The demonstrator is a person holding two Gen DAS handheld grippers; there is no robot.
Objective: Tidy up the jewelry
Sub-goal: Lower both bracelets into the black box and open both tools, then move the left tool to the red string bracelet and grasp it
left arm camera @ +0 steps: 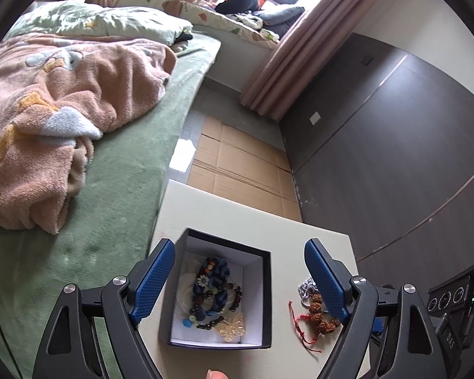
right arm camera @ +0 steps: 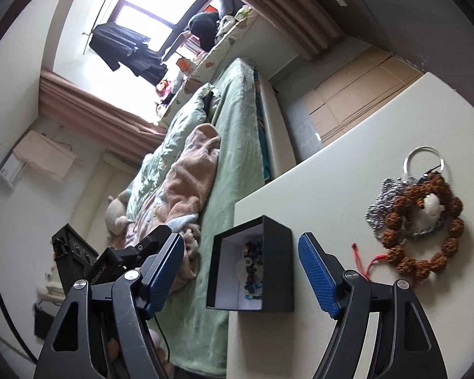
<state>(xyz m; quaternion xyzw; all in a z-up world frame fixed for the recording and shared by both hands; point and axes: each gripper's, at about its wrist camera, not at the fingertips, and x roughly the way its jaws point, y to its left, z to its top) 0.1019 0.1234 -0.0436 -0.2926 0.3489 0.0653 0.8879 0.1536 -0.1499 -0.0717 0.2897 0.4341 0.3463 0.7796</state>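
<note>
The left wrist view looks down into one small black box (left arm camera: 219,287) with white inside, and there the jewelry shows well: a heap of dark and blue beads (left arm camera: 215,290) and a pale gold butterfly piece (left arm camera: 232,325) at the bottom of the box. The right wrist view sees the same box (right arm camera: 252,271) from its side, so only a strip of the beads shows. But this view shows what the other half hides: one whole ring of brown bumpy beads (right arm camera: 426,227) with a red string (right arm camera: 368,263), a silver chain (right arm camera: 379,202), one silver hoop (right arm camera: 425,161) and a small white stone (right arm camera: 431,205), all in one pile at the right of the frame. In the left view that pile (left arm camera: 316,306) sits at the lower right, partly behind a finger. The left gripper (left arm camera: 240,284) has its two blue fingers (left arm camera: 154,284) wide apart, one on each side of the box, holding nothing. The right gripper (right arm camera: 240,274) is wide too and holds nothing; the box shows between its fingers (right arm camera: 316,279). The box sits close to the left edge of the pale surface (left arm camera: 230,211), next to the green bed (left arm camera: 123,164). There is bare room on the surface between box and pile, and more beyond them. A fingertip (left arm camera: 216,374) peeks in at the bottom of the left view.
</note>
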